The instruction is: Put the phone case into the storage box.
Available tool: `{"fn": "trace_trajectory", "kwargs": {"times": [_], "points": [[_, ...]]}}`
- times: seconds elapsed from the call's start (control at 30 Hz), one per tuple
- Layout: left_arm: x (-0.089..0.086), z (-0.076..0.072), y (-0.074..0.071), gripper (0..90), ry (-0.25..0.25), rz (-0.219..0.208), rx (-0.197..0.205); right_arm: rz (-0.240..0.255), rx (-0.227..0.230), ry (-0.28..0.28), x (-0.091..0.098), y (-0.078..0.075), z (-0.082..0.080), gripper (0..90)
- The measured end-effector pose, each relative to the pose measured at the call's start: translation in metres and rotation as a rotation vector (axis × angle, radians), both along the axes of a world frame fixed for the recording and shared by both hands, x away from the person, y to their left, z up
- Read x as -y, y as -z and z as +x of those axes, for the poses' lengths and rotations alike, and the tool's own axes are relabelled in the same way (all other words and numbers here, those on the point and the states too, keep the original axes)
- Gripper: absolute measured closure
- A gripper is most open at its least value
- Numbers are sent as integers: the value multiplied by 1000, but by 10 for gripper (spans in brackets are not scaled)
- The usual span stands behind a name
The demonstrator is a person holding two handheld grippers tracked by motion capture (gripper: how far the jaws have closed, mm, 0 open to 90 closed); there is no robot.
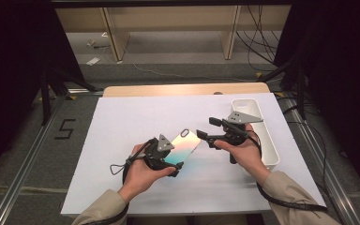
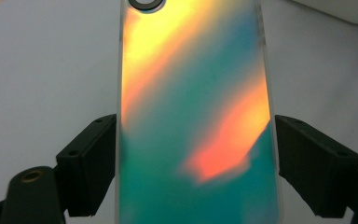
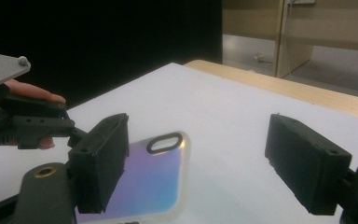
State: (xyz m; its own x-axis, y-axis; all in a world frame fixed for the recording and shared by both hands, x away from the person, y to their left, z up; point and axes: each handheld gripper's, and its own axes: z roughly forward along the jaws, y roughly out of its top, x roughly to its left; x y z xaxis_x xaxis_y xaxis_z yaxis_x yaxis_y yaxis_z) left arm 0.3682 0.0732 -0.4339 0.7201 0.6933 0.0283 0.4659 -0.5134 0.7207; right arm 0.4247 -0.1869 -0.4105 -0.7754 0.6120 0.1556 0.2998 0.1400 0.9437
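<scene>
Left gripper [image 1: 168,161]: jaws clamped across the width of the phone case [image 1: 183,147], one pad on each long edge at its near end; in the left gripper view the case [image 2: 198,116] spans the gap between both pads edge to edge. Case held off the white mat [image 1: 122,140], roughly flat and slightly tilted, iridescent back up.

Case axis: long axis runs away from the left gripper, up and to the right in the high view, toward the right hand. Camera cutout [image 1: 185,133] sits at the far, free end.

Right gripper [image 1: 204,133]: jaws spread, nothing between them. In the right gripper view the cutout end [image 3: 164,142] lies low and left of the gap, partly behind the left-hand jaw; the right-hand jaw stands well apart from it. Tips sit just beside the free end, not touching as far as I can tell.

Judgement: right gripper is the nearer free one. To take the far end it should shift toward the case and line its gap across the case's width.

White bin [image 1: 267,140] lies at the mat's right edge, behind the right hand.
</scene>
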Motion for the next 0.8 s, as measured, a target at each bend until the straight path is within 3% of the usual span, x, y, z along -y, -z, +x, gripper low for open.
{"fn": "trace_trajectory", "kwargs": {"times": [0.8], "points": [[12, -4, 0, 172, 30, -3, 25, -18, -53, -2, -12, 9, 10, 226]]}}
